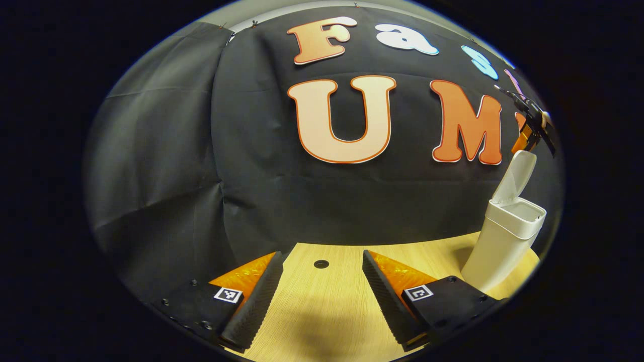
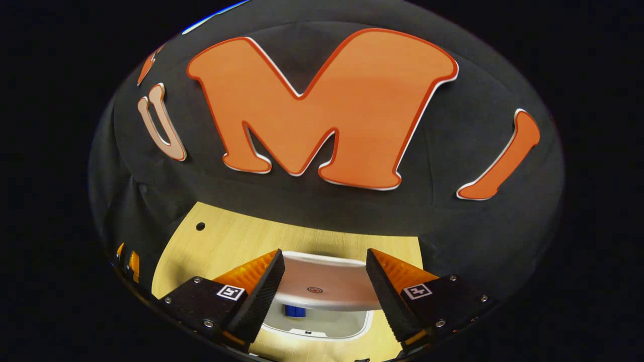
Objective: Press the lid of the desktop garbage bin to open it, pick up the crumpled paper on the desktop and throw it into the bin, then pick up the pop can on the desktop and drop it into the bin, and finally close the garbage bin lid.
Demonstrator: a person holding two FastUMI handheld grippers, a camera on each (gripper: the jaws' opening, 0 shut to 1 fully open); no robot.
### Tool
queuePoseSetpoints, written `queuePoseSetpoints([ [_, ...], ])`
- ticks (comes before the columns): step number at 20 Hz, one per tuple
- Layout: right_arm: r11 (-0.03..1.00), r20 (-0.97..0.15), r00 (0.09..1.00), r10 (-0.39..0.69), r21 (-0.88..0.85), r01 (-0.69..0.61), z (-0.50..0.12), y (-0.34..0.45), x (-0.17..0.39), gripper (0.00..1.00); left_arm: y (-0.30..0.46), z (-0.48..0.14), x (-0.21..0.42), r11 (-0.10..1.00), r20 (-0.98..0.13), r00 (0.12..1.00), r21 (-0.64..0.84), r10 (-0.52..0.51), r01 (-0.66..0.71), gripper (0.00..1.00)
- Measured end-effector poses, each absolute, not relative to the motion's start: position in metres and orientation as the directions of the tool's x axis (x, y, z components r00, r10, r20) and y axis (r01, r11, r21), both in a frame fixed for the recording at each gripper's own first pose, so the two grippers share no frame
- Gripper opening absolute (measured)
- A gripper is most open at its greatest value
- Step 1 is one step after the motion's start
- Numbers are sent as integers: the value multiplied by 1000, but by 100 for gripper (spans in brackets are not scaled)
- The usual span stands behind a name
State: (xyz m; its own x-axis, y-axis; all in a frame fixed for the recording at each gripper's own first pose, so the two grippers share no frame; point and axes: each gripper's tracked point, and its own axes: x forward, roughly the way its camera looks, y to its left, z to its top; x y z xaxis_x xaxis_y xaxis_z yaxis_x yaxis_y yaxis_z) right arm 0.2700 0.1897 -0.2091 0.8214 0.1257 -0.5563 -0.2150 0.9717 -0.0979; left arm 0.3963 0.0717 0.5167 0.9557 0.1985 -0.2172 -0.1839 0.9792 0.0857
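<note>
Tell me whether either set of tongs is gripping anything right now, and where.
Nothing is held. The left tongs are open over the bare table. The right tongs are open above the bin, straddling its raised lid without pressing it.

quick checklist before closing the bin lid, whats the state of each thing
1. Bin lid raised and within reach: ok.
2. Right tool over the bin, fingers apart, holding nothing: ok.
3. Blue item lies inside the bin opening: ok; whether it is the pop can: cannot tell.
4. Crumpled paper inside: cannot tell.
5. Left tool open, holding nothing, away from the bin: ok.
6. Table between the left tool's fingers bare: ok.
</note>
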Motion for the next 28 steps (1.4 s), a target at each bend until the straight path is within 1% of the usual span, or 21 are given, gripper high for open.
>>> queuePoseSetpoints([
  [7,976,-610,782,130,-59,-209,-271,182,244,99,60,516,391,985,-225,959,57,172,-163,100],
  [11,981,-633,762,138,-16,-191,-296,178,232,99,59,518,388,985,-225,960,64,169,-158,100],
  [15,983,-665,736,124,-19,-183,-320,174,221,99,58,515,383,986,-231,959,62,166,-155,100],
  [20,980,-697,709,104,-49,-191,-339,173,209,99,53,516,380,988,-231,961,63,155,-144,100],
  [21,982,-687,719,105,-45,-185,-337,174,211,99,53,515,379,988,-230,961,62,154,-143,100],
  [27,983,-708,700,92,-48,-179,-347,175,208,100,52,515,375,987,-229,960,69,160,-148,100],
  [28,982,-698,709,98,-48,-183,-345,176,208,99,53,515,375,986,-226,960,66,165,-154,100],
])
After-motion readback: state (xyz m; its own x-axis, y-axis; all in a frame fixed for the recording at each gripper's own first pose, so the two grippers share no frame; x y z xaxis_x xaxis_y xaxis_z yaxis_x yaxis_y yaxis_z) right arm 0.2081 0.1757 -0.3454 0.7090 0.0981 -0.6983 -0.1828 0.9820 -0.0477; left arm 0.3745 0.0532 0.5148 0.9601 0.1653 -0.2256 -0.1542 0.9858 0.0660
